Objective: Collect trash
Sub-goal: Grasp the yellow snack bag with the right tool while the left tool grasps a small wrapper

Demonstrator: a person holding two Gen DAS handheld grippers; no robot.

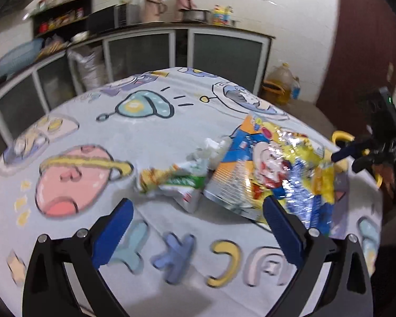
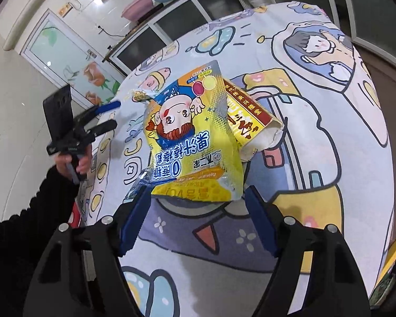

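- Approach step: my right gripper (image 2: 198,219) is spread wide, straddling the near edge of the yellow candy bag (image 2: 195,142) on the table (image 2: 356,158); nothing gripped.
- My left gripper (image 1: 198,227), also wide and empty, faces the crumpled wrapper (image 1: 171,182) (beside the bag).
- Next: advance, then close.

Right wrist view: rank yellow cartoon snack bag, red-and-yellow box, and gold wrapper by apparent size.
1. yellow cartoon snack bag, clearly largest, though also nearest the camera.
2. red-and-yellow box, partly hidden under the bag, so its full size is unsure.
3. gold wrapper, smallest and farthest.
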